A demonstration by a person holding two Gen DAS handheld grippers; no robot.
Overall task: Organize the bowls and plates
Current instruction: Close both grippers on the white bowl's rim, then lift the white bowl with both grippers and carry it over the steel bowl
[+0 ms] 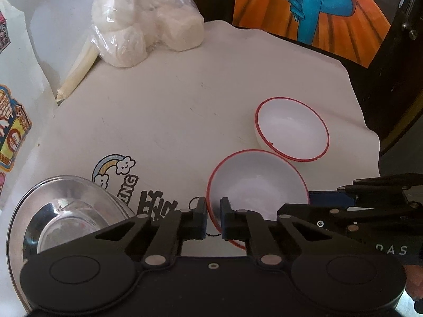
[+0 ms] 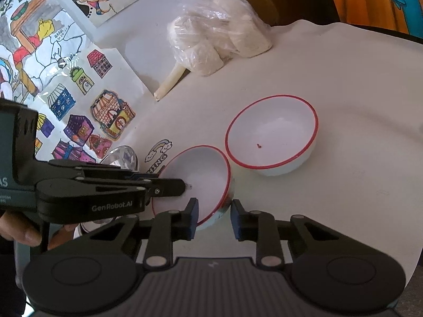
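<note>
Tongs on the left (image 1: pixel 213 218) are pinching the near rim of a white plastic bowl with a red rim (image 1: pixel 257 185), one finger inside the wall and one outside. The bowl is tipped up on its side, its opening turned toward the second white red-rimmed bowl (image 1: pixel 292 129), which sits upright on the white cloth-covered counter (image 1: pixel 185 111) just beyond it, the two rims nearly touching. The right tongs (image 2: pixel 214 220) hang spread apart, straddling the lower edge of the tilted bowl (image 2: pixel 201 179) without gripping it. A shiny steel bowl (image 1: pixel 66 211) rests near the left edge of the counter, well apart from the pair.

By my judgement the step in hand is nesting: the tilted bowl is being carried over to be set inside the upright bowl (image 2: pixel 272 134). The next move calls for lifting it above the far rim, levelling it so the base points down, centring it over the opening, then lowering and releasing. Since the grip is on one thin edge only, the bowl could swing or slip; the right tongs could steady it.
</note>
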